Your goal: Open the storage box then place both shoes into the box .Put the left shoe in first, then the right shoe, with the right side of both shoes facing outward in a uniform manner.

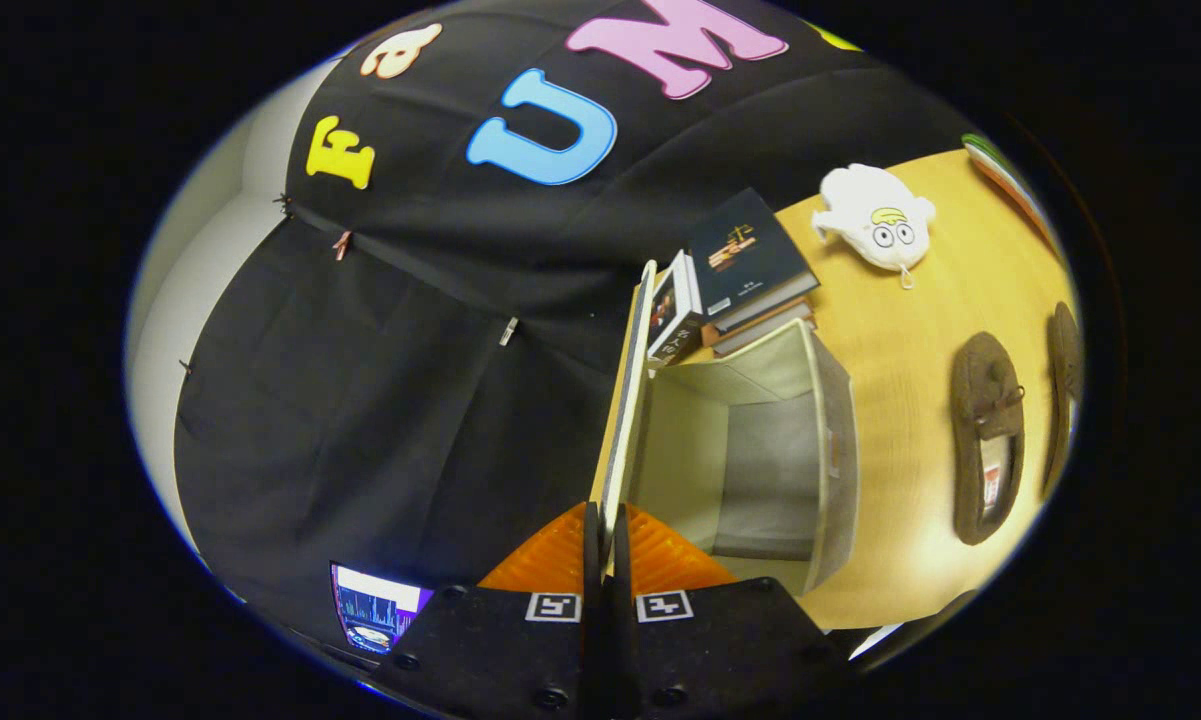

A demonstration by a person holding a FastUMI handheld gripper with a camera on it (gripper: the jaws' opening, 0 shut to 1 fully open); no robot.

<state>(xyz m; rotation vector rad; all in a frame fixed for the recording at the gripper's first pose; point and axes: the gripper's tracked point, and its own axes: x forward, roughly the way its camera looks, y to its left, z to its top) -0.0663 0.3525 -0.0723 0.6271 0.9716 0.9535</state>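
Now, hand-held gripper (606,530) nearly closed, both fingers pinching lid (628,400) edge of opened storage box (820,440)

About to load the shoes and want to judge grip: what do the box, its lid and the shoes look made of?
Box: likely fabric over stiff board, matte grey, with soft folded edges. Lid: thin rigid panel, pale, pinched between the shut gripper fingers. Shoes: brown suede or felt by their fuzzy matte nap, moccasin style.
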